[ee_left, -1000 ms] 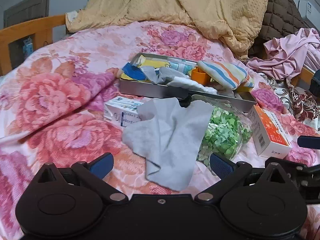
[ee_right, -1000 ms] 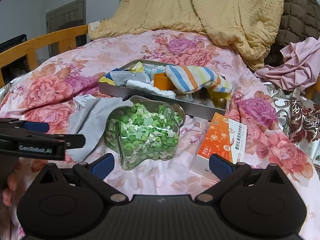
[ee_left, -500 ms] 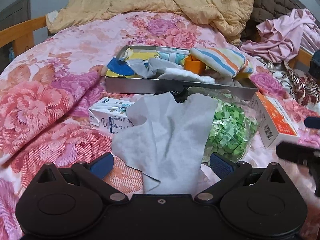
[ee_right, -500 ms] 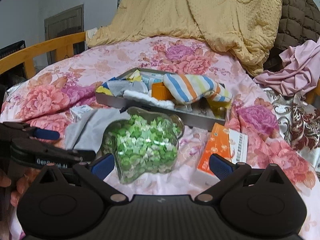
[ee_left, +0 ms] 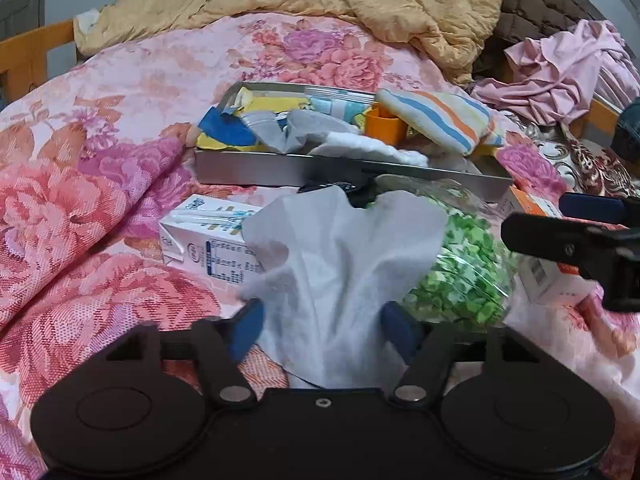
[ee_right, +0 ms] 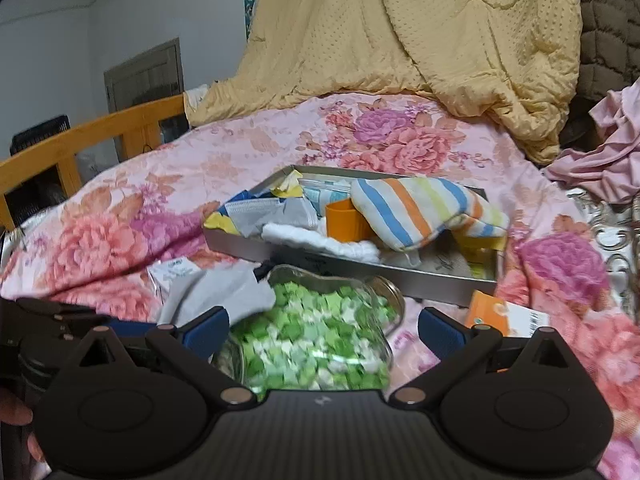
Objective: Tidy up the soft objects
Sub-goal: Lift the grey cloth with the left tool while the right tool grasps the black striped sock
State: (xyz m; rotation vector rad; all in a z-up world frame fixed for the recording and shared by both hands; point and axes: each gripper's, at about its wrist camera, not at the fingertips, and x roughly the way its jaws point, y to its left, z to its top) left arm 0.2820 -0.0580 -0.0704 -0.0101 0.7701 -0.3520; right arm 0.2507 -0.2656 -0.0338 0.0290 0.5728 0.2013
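A grey cloth (ee_left: 344, 264) lies on the floral bedspread, draped against a glass jar of green paper stars (ee_left: 460, 272). My left gripper (ee_left: 324, 328) sits low over the cloth's near end. Its jaws are closing, and the cloth bunches up in folds between the blue pads. My right gripper (ee_right: 324, 328) is open, with the jar (ee_right: 316, 340) lying between its fingers, untouched. Behind stands a metal tray (ee_left: 280, 168) holding a striped mitten (ee_left: 440, 120), white and grey cloths, and an orange cup (ee_left: 384, 126). The right gripper (ee_left: 568, 232) shows at the left view's right edge.
A small milk carton (ee_left: 208, 240) lies left of the cloth. An orange-and-white box (ee_right: 496, 316) lies right of the jar. A yellow quilt (ee_left: 360, 0) and a pink garment (ee_left: 560, 72) are heaped at the back. A wooden bed rail (ee_right: 100, 132) runs along the left.
My left gripper came forward over the grey cloth and its jaws narrowed, gathering the cloth upward. My right gripper moved in until the jar lay between its fingers.
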